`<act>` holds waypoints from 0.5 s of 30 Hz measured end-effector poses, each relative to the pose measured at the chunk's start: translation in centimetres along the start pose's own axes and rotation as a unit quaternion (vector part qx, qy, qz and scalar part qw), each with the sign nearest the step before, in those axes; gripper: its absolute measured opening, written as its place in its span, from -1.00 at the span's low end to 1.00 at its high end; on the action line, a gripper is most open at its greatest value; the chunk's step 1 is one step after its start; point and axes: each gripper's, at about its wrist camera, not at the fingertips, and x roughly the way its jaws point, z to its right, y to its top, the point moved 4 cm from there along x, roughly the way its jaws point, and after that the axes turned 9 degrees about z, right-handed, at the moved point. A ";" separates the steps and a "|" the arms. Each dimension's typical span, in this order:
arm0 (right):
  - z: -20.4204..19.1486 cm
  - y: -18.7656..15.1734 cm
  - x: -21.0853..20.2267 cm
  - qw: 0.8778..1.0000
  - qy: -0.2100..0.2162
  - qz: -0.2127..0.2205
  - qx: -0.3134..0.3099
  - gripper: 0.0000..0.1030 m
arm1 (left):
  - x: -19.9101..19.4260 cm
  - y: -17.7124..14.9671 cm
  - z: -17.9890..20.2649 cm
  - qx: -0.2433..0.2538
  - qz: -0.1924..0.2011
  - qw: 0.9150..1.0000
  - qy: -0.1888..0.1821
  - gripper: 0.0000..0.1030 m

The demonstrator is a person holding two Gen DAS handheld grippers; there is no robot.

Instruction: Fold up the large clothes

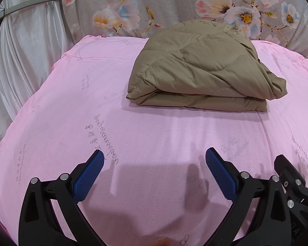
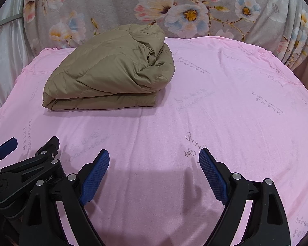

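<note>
Left claw (image 1: 155, 160): released, its blue-padded fingers (image 1: 88, 176) spread wide with nothing between them; it hangs over the near part of the pink sheet (image 1: 71, 102), its shadow falling on the cloth below
Right claw (image 2: 154, 160): released likewise, blue pads (image 2: 212, 176) set well apart and bare; it hangs over the same near stretch of sheet, just beside the left claw, whose black frame shows at the lower left of the right wrist view
Jacket (image 1: 197, 65): a tan quilted garment, folded into a thick bundle of stacked layers; it lies on the far half of the bed, well apart from both claws; its long axis runs left to right across the bed; the neat folded edge faces the claws, and the right end is rumpled and bunched
Sheet: pink, printed with faint grey script, spread smooth over the bed; the jacket is the only thing on it
Backdrop: a grey cloth with large flowers (image 2: 186, 10) rises behind the bed; a pale white drape (image 1: 20, 61) hangs at the left
</note>
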 end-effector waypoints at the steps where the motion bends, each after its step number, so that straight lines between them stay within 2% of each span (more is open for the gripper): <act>1: 0.0 0.0 0.0 1.000 0.000 0.000 0.000 0.68 | 0.0 0.0 0.0 0.000 0.000 1.000 0.000 0.88; 15: 0.2 0.0 0.1 1.000 0.000 0.000 0.000 0.68 | 0.0 0.1 0.0 0.000 0.002 1.000 -0.001 0.88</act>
